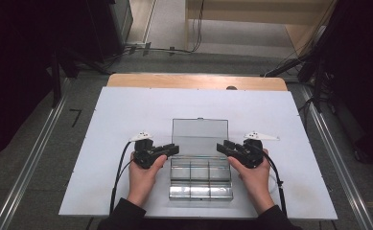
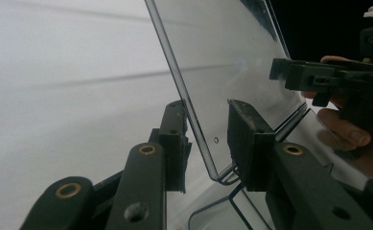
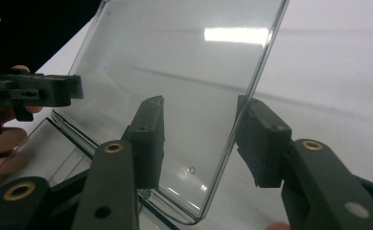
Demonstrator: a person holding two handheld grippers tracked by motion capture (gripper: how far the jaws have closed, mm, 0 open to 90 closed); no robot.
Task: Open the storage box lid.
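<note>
Table (image 1: 126,143): white sheet with bare room left, right and beyond the box; the front edge runs just under the person's sleeves.
Box (image 1: 201,184): clear, compartmented, sits mid-table near the front edge, between the two hands.
Lid (image 1: 200,132): swung up behind the tray, standing tilted (hinge at the tray's back edge).
Lid edges: the left gripper view has the lid's (image 2: 232,62) side edge running down between the jaws; the right gripper view shows the lid's (image 3: 174,81) other side edge doing the same.
Left gripper (image 1: 173,149): at the lid's left lower corner, jaws parted around the edge; the far pad looks very near the plastic, contact I cannot tell, the near pad stands clear. Released, no clamp.
Right gripper (image 1: 221,147): at the right lower corner, jaws parted, a gap on both sides of the edge. Released too.
Between grippers: they face each other across the lid, well apart.
</note>
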